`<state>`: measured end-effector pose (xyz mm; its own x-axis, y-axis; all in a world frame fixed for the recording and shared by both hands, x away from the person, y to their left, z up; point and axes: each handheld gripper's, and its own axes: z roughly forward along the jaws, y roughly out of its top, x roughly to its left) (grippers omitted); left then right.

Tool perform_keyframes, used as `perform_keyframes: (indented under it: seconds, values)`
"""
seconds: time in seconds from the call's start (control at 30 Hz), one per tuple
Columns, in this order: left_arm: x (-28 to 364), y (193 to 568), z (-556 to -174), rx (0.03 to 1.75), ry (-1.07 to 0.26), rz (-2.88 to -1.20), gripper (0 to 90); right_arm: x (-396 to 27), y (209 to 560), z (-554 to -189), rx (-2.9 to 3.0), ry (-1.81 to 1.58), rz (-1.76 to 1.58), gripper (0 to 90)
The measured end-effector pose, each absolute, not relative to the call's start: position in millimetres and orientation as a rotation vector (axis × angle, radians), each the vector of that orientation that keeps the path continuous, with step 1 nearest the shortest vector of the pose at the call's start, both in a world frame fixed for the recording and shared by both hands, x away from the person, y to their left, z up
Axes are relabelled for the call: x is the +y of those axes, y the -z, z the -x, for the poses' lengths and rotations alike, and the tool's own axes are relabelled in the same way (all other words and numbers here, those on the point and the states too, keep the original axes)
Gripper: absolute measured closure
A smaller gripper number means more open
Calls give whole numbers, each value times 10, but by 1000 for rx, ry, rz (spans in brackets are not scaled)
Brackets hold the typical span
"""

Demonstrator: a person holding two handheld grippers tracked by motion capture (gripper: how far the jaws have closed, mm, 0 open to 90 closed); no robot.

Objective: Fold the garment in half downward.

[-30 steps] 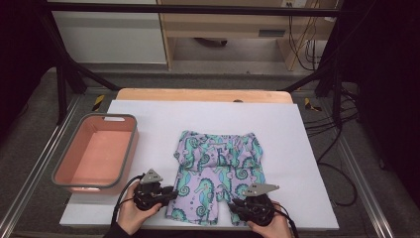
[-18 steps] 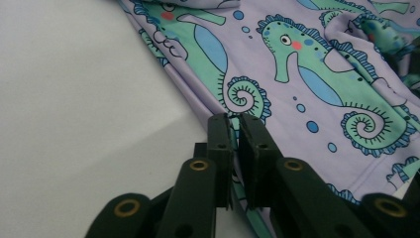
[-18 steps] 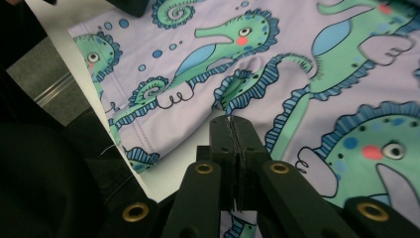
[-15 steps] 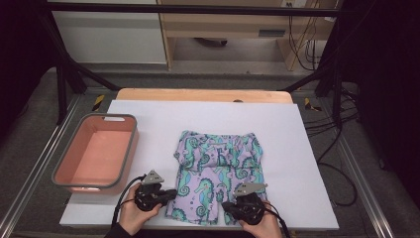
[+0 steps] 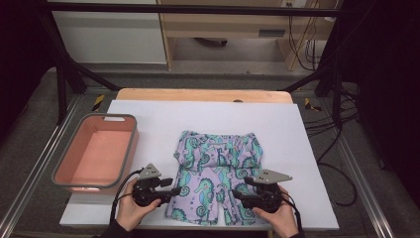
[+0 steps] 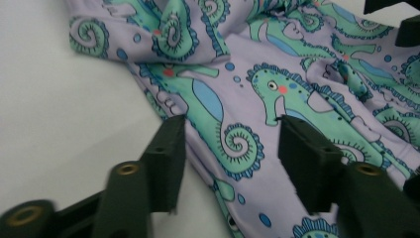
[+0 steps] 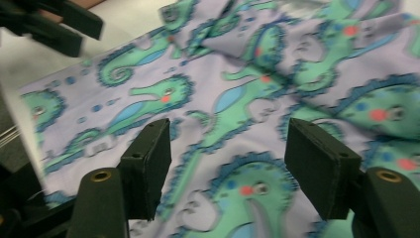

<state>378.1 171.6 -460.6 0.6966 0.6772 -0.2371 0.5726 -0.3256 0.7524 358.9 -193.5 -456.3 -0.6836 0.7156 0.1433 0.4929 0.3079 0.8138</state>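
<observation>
White table [image 5: 307, 129] under you: your left gripper [image 5: 174, 190] and right gripper [image 5: 236, 194] have just been opening, jaws apart over the shorts [image 5: 215, 173], pads gripping nothing.

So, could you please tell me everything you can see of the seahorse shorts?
The shorts are soft lilac fabric printed with green-and-blue seahorses. They lie flat on the white table, waistband away from the person, legs toward them, with some creases and a folded edge near the waist. The left tongs sit at one leg's outer edge and the right tongs over the other leg; both have just been opening and stand open over the cloth, not pinching it.
</observation>
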Motion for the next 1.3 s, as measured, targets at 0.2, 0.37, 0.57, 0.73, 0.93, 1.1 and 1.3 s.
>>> perform_keyframes:
  seconds: [0.2,0.37,0.57,0.73,0.93,1.1,1.3]
  values:
    - [1695,4531,-4017,967,-170,-1990,257,-2070,4564,-3806,2299,-1298,-1139,237]
    - [1632,4482,-4201,983,-197,-1983,163,-2137,4584,-3891,2298,-1272,-1160,206]
    - [1497,4465,-4397,1001,-224,-2011,107,-2180,4593,-3914,2299,-1279,-1165,159]
    - [1393,4467,-4555,1023,-225,-2017,136,-2216,4603,-3936,2298,-1264,-1178,146]
    - [1306,4471,-4727,1063,-236,-1963,340,-2250,4600,-3968,2281,-1263,-1193,153]
    - [1207,4514,-4813,1069,-216,-1998,424,-2265,4592,-3999,2283,-1257,-1196,173]
    - [1149,4598,-4890,1084,-214,-2011,541,-2274,4533,-4124,2261,-1253,-1187,234]
